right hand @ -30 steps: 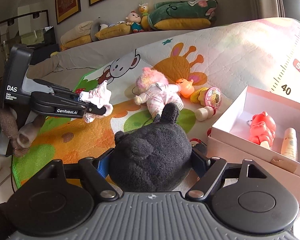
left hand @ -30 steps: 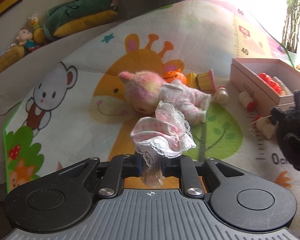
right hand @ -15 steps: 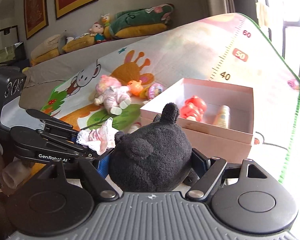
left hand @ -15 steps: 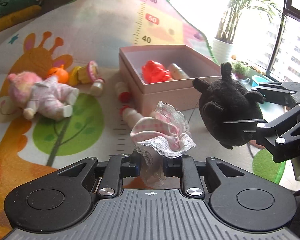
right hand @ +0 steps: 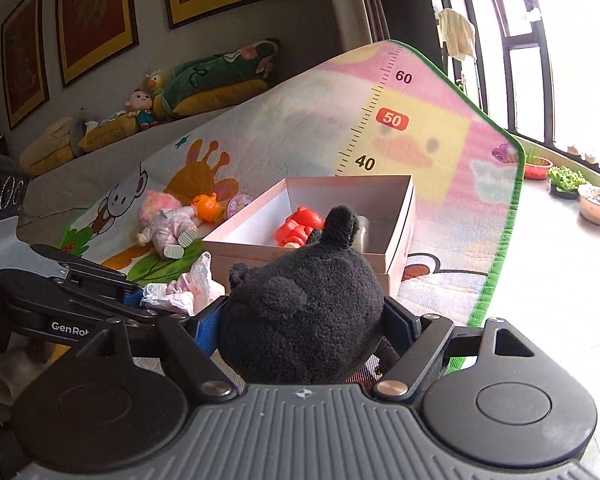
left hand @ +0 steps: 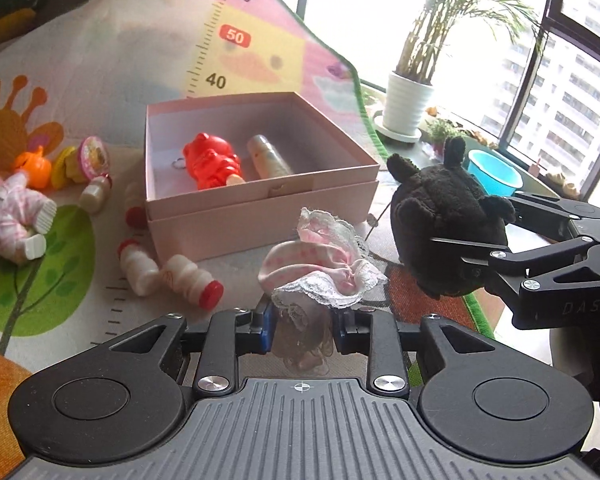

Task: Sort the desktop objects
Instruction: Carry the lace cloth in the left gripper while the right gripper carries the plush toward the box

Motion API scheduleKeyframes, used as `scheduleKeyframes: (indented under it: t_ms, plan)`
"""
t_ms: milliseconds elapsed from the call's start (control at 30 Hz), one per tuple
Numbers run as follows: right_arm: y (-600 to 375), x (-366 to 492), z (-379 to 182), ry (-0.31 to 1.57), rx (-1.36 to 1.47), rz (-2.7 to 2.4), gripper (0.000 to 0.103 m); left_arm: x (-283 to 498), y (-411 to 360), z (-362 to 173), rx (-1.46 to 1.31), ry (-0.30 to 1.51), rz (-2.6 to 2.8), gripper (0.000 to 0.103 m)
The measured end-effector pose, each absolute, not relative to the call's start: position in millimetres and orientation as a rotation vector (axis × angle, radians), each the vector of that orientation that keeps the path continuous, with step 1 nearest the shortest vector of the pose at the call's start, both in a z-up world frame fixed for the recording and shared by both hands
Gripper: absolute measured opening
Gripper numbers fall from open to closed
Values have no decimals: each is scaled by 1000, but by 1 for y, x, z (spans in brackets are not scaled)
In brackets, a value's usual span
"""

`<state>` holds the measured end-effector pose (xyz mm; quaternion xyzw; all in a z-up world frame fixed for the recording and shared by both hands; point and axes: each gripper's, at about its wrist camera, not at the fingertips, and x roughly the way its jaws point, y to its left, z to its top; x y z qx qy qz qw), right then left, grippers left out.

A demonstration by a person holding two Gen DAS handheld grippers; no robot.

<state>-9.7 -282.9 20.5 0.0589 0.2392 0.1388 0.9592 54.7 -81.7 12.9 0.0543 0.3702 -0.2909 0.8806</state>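
Only the left wrist view shows three small bottles (left hand: 172,276) beside the pink box (left hand: 260,216), which holds two items. The left gripper (left hand: 302,330), fingers opening, has the doll dress (left hand: 320,268) between them; the right gripper (right hand: 300,320) clamps the black plush (right hand: 300,312) near the box.

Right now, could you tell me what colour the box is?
Pale pink box, clearest in the left wrist view.

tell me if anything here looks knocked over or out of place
Yes: two small bottles lie tipped on their sides on the mat in front of the pink box, and a doll lies sprawled to its left. Inside the box, the red toy and tube sit tidy.
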Motion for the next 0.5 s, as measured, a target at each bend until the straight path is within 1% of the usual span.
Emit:
scheduleKeyframes:
  t_ms: [333, 500]
  plan:
    - [-283, -6, 39, 421, 131, 285, 79, 59, -89, 43, 118, 749, -623, 31]
    - [-287, 0, 47, 398, 170, 293, 79, 66, -91, 50, 65, 743, -625, 31]
